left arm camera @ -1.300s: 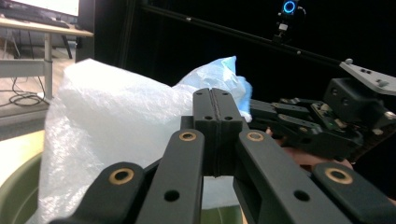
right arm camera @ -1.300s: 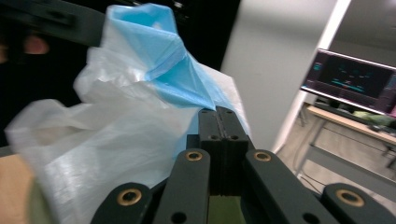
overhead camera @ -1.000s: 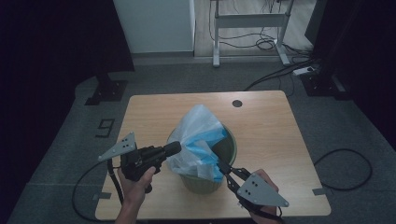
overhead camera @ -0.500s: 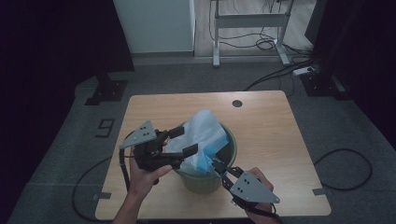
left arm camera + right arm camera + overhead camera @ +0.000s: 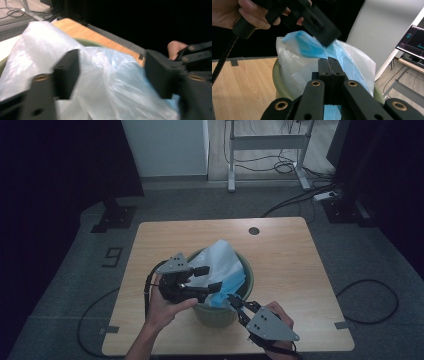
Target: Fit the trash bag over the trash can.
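We're lining the green bin (image 5: 222, 312) w/ a plastic bag (image 5: 224, 265), so the risks come first. Right gripper (image 5: 233, 300) is clamped on a fold of the bag at the near rim; in the right gripper view its jaws sit pressed flat together w/ blue film pinched between. If we tug too hard from there, the thin film could stretch or tear at the pinch. Left gripper (image 5: 207, 279) is spread wide over the bag, holding nothing; in the left gripper view its jaws stand well apart w/ the film bulging between them. If we close it on a loose puff instead of an edge, we'd likely grab two layers and seal the mouth shut rather than open it. Also, the bin looks light: a sideways pull w/ both hands could tip or slide it on the table (image 5: 280, 245). The left gripper view is blurred, so exact contact there is hard to judge.

The bag itself: thin, semi-clear, white to pale blue, crumpled and puffed up above the rim, w/ a deeper blue fold (image 5: 312, 47) where layers overlap. It sits inside the bin, near the table's front middle, bunched up and not yet draped over the rim.
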Tool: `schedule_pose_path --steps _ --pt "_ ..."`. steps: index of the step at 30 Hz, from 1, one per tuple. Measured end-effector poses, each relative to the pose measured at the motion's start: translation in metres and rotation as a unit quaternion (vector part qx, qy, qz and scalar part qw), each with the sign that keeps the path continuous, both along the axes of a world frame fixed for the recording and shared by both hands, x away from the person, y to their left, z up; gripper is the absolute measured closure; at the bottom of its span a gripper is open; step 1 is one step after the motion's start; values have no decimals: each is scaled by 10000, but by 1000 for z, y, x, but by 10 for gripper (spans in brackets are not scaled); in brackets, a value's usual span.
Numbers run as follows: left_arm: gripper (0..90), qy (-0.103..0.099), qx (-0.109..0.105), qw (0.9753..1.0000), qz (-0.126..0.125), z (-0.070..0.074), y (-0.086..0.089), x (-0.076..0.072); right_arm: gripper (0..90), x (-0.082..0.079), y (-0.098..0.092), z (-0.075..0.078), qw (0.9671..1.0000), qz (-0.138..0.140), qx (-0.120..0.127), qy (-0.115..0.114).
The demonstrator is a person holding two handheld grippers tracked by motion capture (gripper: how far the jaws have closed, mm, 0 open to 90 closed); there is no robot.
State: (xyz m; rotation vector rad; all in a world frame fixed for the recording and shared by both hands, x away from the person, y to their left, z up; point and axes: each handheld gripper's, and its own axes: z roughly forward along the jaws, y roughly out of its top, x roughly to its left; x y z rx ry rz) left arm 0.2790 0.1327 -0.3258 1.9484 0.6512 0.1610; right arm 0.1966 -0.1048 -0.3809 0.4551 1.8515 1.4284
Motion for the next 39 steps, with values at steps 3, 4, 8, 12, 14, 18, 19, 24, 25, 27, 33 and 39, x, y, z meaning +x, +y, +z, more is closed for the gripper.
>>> schedule_pose_path --steps 3,4,8,12,14,18,19,24,25,27,33,39 --pt "561 16 133 9999 -42 -7 -1 -2 891 -2 2 0 10000 -13 -68 -35" --pt "629 21 174 9998 -39 -8 -1 -2 891 -2 2 -1 10000 -18 -87 -44" --pt "810 45 182 9998 -30 -13 2 -2 891 -1 1 -3 9999 -44 -92 -25" --pt "882 -46 -34 10000 53 -16 9 -2 891 -1 0 -5 9999 -55 -109 -20" --pt "891 -188 -157 9996 148 -15 13 -4 891 -2 -1 -6 9999 -56 -118 -13" --pt "895 -471 -514 9971 294 -10 24 -9 891 -4 -1 -9 9999 -28 -139 16" --pt "895 -544 -604 9962 302 -9 26 -11 891 -4 0 -10 9999 -17 -151 29" --pt "896 -946 -947 9899 470 -5 37 -23 891 -7 4 -17 9997 82 -218 108" --pt "896 -992 -1035 9884 509 -5 40 -25 891 -8 4 -18 9996 107 -229 133" --pt "896 -962 -1161 9873 507 -5 45 -26 890 -9 5 -21 9994 154 -238 178" --pt "896 -894 -1503 9830 560 -8 58 -26 716 -7 -4 -20 9999 -67 -9 154" --pt "896 -823 -1720 9801 545 -3 61 -25 578 4 -12 -14 9990 -366 146 198"
